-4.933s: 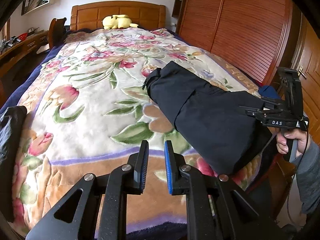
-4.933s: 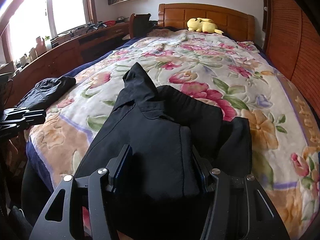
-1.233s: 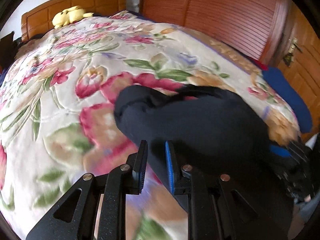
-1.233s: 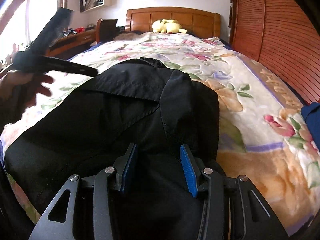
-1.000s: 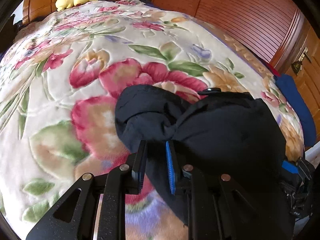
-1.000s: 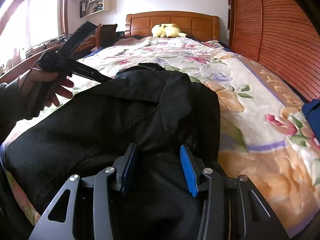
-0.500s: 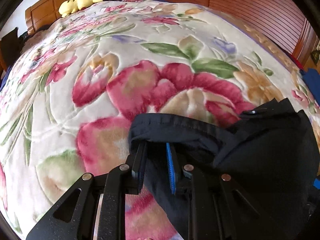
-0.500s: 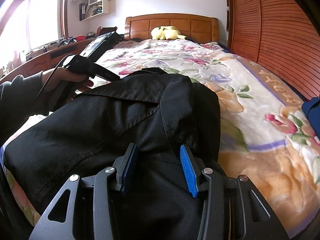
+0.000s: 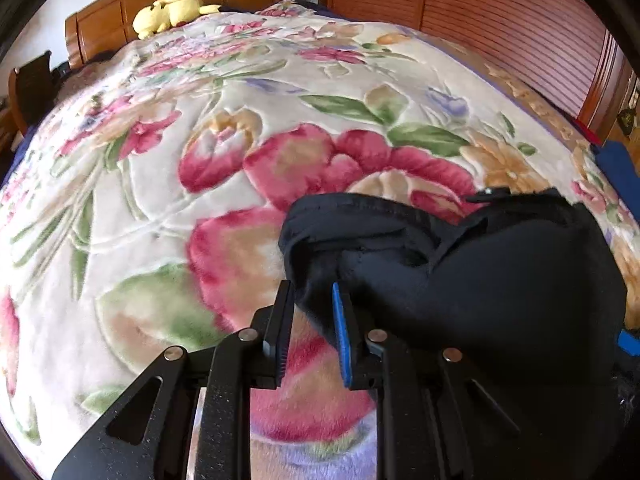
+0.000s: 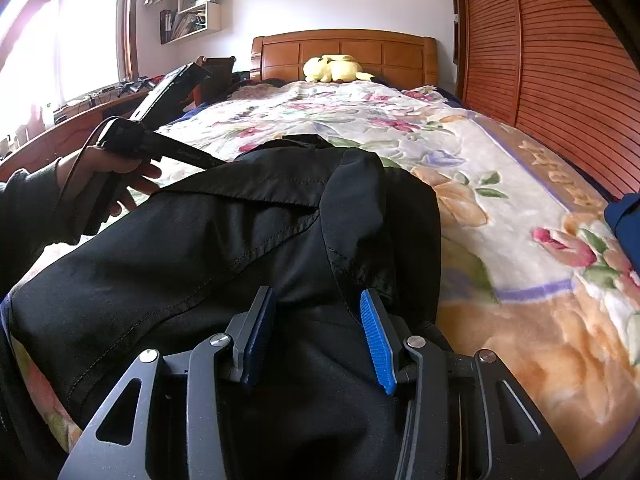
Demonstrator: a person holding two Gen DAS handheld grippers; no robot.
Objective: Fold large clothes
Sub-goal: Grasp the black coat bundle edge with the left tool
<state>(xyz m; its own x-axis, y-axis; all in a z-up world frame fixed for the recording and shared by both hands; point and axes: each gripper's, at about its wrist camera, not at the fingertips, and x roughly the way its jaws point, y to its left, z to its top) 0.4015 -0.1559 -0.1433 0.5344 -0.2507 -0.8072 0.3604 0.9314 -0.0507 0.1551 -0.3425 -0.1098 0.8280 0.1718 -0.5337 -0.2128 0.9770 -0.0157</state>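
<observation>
A: Start at the left tongs (image 9: 312,320). What do they have?

B: The jaws are nearly together, and the dark rolled edge of the black garment (image 9: 460,280) pokes in between their tips. I can't tell whether the pads truly pinch it or only straddle it.

A: And the right tongs (image 10: 318,332)?

B: Roughly half open, with a thick bunch of the garment's near hem filling the gap. The cloth appears clamped between the blue pads (image 10: 376,344).

A: Where does the garment lie?

B: On the floral bed cover (image 10: 500,184), at the foot end, well away from the yellow plush toy (image 10: 332,68) by the headboard (image 10: 344,50). Its long axis runs from the right tongs toward that headboard.

A: So which hand is nearer the far end?

B: The left hand (image 10: 108,172), reaching in beside the garment's far edge. I'd judge the coming fold turns on that edge being carried back along the long axis toward the right tongs.
</observation>
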